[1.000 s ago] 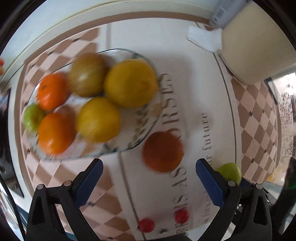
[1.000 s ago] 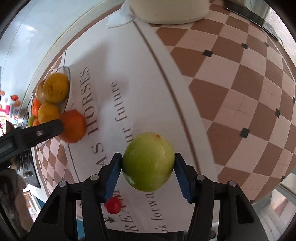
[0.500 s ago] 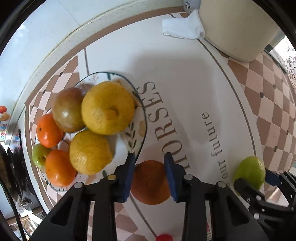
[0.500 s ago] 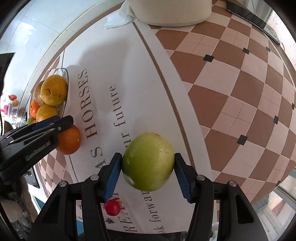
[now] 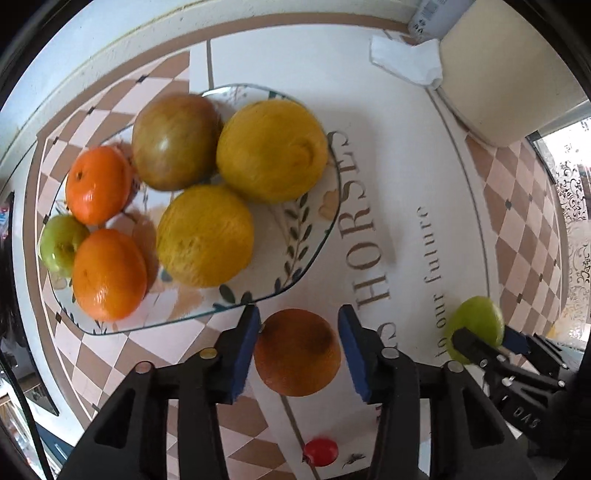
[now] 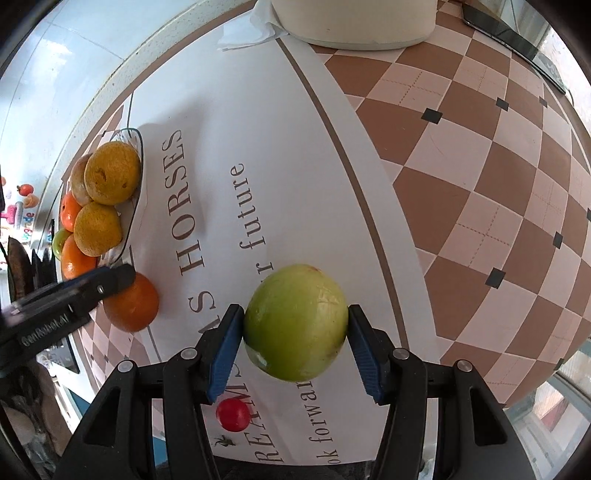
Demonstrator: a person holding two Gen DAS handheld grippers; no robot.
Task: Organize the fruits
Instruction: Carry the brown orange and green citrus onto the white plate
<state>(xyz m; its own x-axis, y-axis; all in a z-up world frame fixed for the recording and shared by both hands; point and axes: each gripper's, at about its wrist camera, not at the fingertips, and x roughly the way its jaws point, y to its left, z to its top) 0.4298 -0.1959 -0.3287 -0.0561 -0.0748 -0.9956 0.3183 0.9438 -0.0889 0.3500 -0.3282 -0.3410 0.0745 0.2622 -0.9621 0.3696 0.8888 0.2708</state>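
Observation:
My left gripper [image 5: 297, 347] is shut on an orange [image 5: 297, 352] and holds it just in front of the glass plate [image 5: 317, 243]. The plate holds two yellow fruits [image 5: 271, 151], a brownish-green fruit [image 5: 173, 142], two oranges [image 5: 107, 275] and a small green apple [image 5: 59, 242]. My right gripper [image 6: 295, 341] is shut on a green apple [image 6: 295, 321] above the printed tablecloth [image 6: 258, 129]. The apple also shows in the left wrist view [image 5: 478, 325]. The held orange also shows in the right wrist view [image 6: 135, 308].
A small red fruit [image 6: 232, 415] lies on the cloth near the front edge. A cream pot [image 5: 513, 74] with a white napkin [image 5: 406, 62] beside it stands at the back right. A dark flat object [image 6: 513, 33] lies at the far right.
My left gripper went from wide open around the orange to shut on it, and now holds it up by the plate's near edge. The right gripper keeps its hold on the green apple.

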